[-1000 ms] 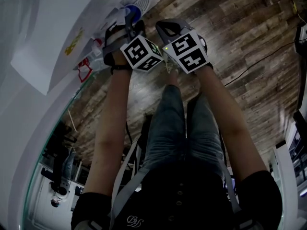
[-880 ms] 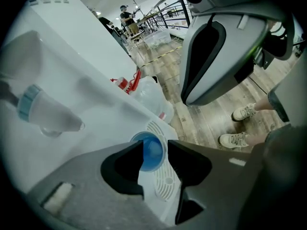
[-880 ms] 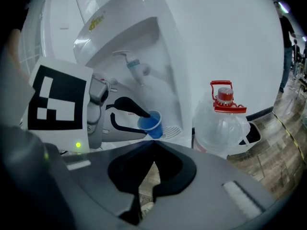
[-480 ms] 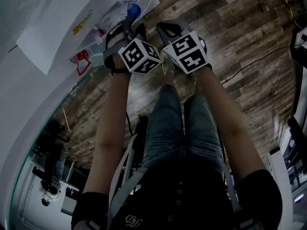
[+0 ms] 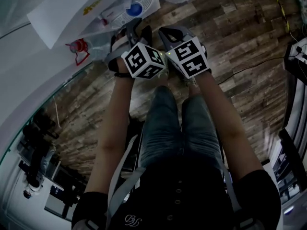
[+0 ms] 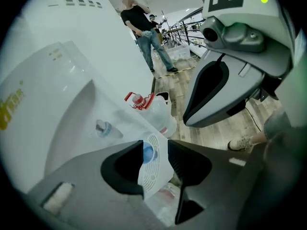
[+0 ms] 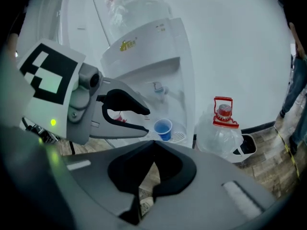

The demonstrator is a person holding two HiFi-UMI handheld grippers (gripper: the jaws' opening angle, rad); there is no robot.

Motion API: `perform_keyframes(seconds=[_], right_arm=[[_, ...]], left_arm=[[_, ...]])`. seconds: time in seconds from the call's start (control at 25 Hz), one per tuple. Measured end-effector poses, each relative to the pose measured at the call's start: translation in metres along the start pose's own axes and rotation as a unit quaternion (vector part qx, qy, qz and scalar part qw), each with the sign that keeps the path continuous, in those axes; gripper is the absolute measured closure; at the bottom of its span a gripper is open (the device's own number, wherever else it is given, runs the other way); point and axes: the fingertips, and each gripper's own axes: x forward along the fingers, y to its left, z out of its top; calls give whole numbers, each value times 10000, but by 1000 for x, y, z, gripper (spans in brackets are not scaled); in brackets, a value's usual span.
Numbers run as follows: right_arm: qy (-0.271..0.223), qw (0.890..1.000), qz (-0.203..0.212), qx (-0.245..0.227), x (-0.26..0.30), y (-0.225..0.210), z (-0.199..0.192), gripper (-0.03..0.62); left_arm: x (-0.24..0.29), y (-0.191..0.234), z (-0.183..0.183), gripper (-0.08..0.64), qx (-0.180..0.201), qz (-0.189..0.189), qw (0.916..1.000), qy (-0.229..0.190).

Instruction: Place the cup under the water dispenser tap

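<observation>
One blue cup (image 7: pixel 163 128), one water dispenser (image 7: pixel 144 56), one bottle (image 7: pixel 136 6) atop it, one red-capped jug (image 7: pixel 223 135).

floor (image 5: pixel 240 42): dark wood planks, worn finish. standing directly on it: white water dispenser (image 7: pixel 144 56), and just beside its base a clear water jug (image 7: pixel 221 133) with red cap and red handle, upright. thin dark cable (image 5: pixel 249 63) trails across the planks, well apart from both. one pale shoe (image 6: pixel 241 143) planted on the boards. dispenser's drip tray (image 7: pixel 178 137): white slotted grille, carries one blue cup (image 7: pixel 163 129), upright, mouth up.
</observation>
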Motion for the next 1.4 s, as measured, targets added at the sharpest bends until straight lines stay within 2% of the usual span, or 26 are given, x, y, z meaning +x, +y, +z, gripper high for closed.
perform_keyframes(seconds=[0.12,0.32,0.72,1.12,1.4], right_arm=[[-58,9999,42,-104,-16,5,7,594],[-33,9994,160,-291,-45,13,14,592],[-92,9970,382,-671,-108,39,37,594],[-298,9933,644,-912,-170,69,57,592],[-504,9904,893,-925,-210,90,64,592]], left_arm=[[-19,-4,10,400,-120,88,9999,-46],[-53,-9,26,402,-558,237,9979,-215],[-121,-13,40,402,-1411,696,9868,-385],[-191,-34,56,402,-2281,898,9670,-689],[-228,-41,80,403,-2910,663,9459,-1276]])
